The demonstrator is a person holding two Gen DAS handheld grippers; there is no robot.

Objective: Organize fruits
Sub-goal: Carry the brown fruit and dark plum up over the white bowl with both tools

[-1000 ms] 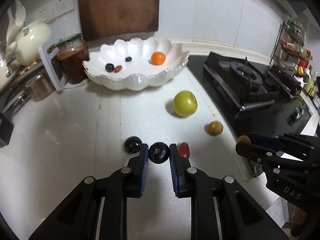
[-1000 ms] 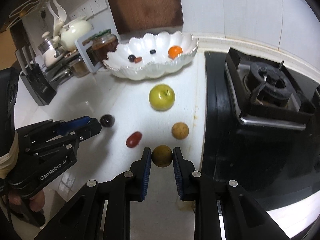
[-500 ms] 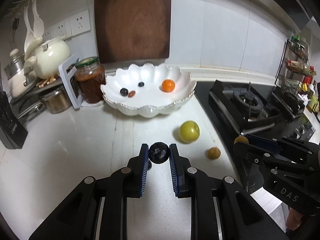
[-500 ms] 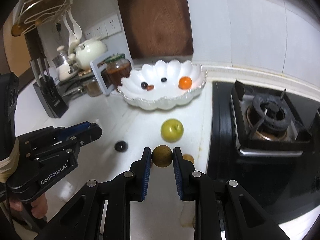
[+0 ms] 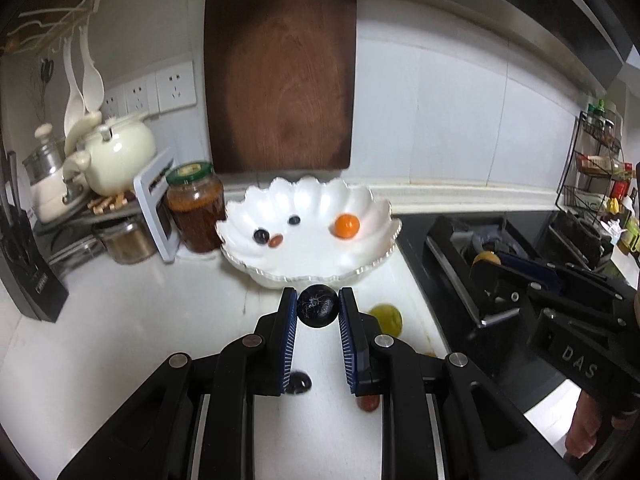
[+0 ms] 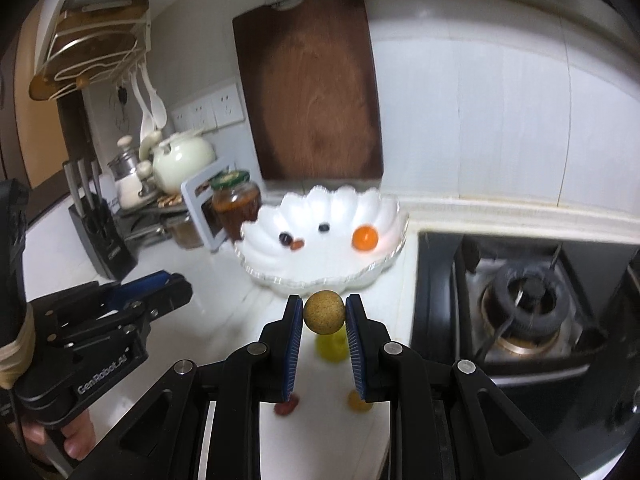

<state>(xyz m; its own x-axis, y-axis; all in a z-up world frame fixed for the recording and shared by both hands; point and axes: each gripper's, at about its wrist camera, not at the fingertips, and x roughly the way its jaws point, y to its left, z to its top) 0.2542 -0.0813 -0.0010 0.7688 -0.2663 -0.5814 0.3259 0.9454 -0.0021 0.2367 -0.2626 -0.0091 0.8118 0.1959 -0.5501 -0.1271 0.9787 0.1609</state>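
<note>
My left gripper (image 5: 318, 307) is shut on a black round fruit (image 5: 317, 312), held above the counter in front of the white scalloped bowl (image 5: 372, 264). My right gripper (image 6: 323, 312) is shut on a tan round fruit (image 6: 323, 312), also raised before the bowl (image 6: 384, 268). The bowl holds an orange fruit (image 5: 346, 226), two dark berries and a small red fruit (image 5: 275, 241). On the counter below lie a green apple (image 5: 387, 318), a dark fruit (image 5: 298, 383), a red fruit (image 5: 368, 403) and a small tan fruit (image 6: 358, 402).
A gas stove (image 6: 524, 304) is at the right. A jar (image 5: 196, 206), a white frame, a kettle (image 5: 120, 156), pots and a knife block (image 5: 28, 276) crowd the back left. A wooden board (image 5: 280, 76) leans on the wall behind the bowl.
Both grippers have lifted their fruits off the counter and tilted up and forward towards the bowl. The loose fruits now sit low, partly behind the fingers.
</note>
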